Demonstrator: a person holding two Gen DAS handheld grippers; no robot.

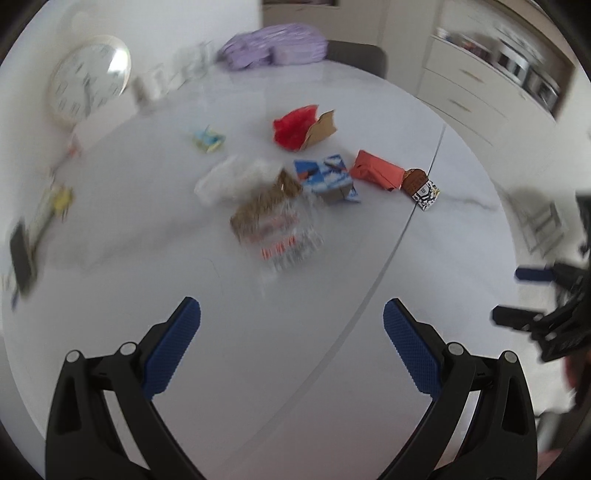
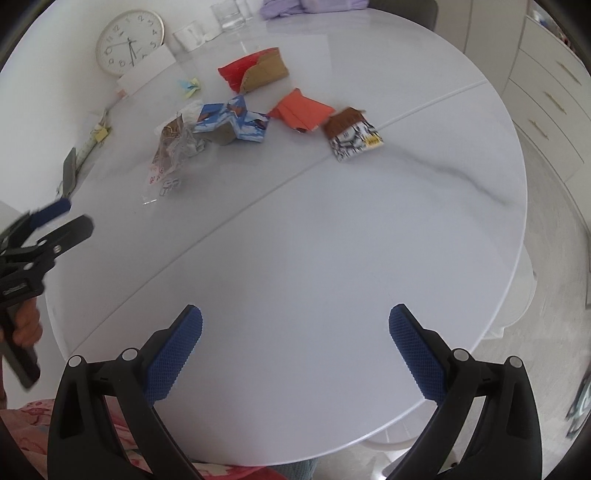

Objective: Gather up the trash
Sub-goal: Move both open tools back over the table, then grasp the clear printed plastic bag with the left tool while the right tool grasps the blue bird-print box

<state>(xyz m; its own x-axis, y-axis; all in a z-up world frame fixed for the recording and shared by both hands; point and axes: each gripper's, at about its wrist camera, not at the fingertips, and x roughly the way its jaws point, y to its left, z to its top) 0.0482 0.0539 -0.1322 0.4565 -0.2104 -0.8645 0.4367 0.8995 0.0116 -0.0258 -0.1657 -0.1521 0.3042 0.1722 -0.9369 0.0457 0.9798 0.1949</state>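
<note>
Trash lies across the far half of a round white table. I see a clear crumpled wrapper, a blue-and-white carton, an orange box, a small brown-topped carton, and a red bag with brown cardboard. A yellow-green paper scrap sits farther back. My left gripper hangs open above the table, short of the wrapper, holding nothing. My right gripper is open over the bare near side.
A white wall clock leans at the table's back left, with glasses beside it and a purple bundle at the far edge. Small items line the left rim. Drawers stand to the right. A hand holds the left gripper.
</note>
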